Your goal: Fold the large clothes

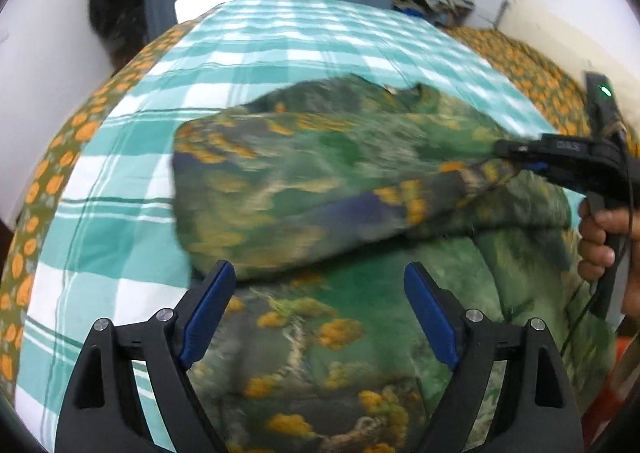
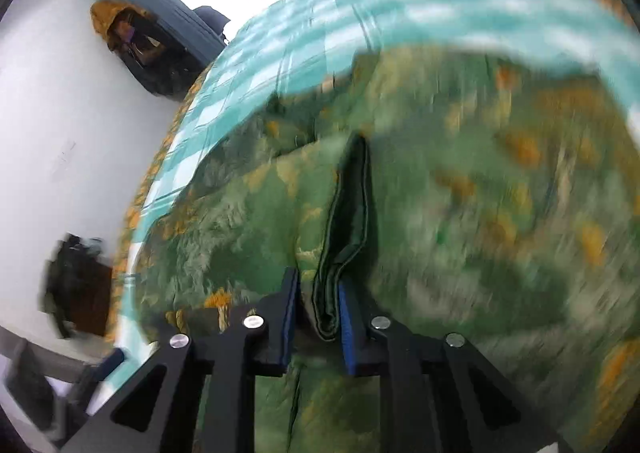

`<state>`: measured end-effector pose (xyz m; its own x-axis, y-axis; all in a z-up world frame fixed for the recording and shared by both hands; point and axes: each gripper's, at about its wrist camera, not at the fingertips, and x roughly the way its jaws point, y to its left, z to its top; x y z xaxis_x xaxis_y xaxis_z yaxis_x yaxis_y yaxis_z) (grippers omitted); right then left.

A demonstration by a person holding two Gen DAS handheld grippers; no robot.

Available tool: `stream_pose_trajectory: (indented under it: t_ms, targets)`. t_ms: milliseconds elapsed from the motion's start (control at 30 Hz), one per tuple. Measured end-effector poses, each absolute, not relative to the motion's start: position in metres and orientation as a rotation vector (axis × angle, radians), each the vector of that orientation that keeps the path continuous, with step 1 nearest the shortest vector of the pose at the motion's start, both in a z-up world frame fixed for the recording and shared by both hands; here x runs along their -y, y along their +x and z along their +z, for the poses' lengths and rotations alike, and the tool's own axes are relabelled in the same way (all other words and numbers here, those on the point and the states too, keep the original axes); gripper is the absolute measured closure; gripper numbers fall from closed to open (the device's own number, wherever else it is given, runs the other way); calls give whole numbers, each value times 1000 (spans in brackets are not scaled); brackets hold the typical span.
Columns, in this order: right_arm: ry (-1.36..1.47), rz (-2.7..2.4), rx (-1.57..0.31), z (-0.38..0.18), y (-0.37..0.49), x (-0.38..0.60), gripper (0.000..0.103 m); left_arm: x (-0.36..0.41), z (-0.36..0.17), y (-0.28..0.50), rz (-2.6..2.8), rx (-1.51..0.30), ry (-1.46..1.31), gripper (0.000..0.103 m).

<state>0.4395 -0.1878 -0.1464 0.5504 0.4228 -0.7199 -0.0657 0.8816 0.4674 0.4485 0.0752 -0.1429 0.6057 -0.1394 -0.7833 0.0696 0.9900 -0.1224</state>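
The green, orange-flowered garment [image 1: 320, 181] lies bunched across the checked sheet [image 1: 120, 173], its long axis running left to right. The right gripper [image 2: 318, 313] pinches its folded hem; the left gripper [image 1: 320, 309] hangs wide apart, holding nothing.

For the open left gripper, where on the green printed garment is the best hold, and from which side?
Probably the rounded fold edge of the green printed garment just ahead of the left gripper, approached from the near side. That edge is doubled and bulges clear of the checked sheet. The right gripper already pinches the opposite end.

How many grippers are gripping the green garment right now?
1. The right gripper pinches a folded edge of the garment; the left gripper hangs open above it, holding nothing.
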Motion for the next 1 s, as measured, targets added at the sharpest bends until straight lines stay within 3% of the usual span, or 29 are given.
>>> stream_pose_trajectory:
  t_ms: [100,167,200,233,433,500,633,833,1000]
  targets:
    - [290,229,-894,-135,447,190,81,-89,-144,458,-103,-903,-134,12]
    - [173,189,-987,-156,457,185,64,-94,-146,471,-91,-906,-164,12]
    - [121,175,-1030,-168,459,184,47,-96,-145,478,-89,-906,-179,12]
    - [96,178,-1011,-171,455,187,44,-98,-146,488,-82,-905,-196,12]
    - [89,299,-752,-119,431,172,44,-107,-162,522,-68,-893,-220,12]
    - [51,372,-784,-123,440,154,44,-104,-178,531,-53,-918,-198,12]
    - [22,341,-1081,-196,478,134,44,-94,-222,542,-38,-998,-108,12]
    - [112,347,-1042,-211,473,148,44,-89,-233,541,-18,-981,-72,11]
    - [114,350,-1030,-208,474,151,44,-88,-192,534,-19,-975,-58,14]
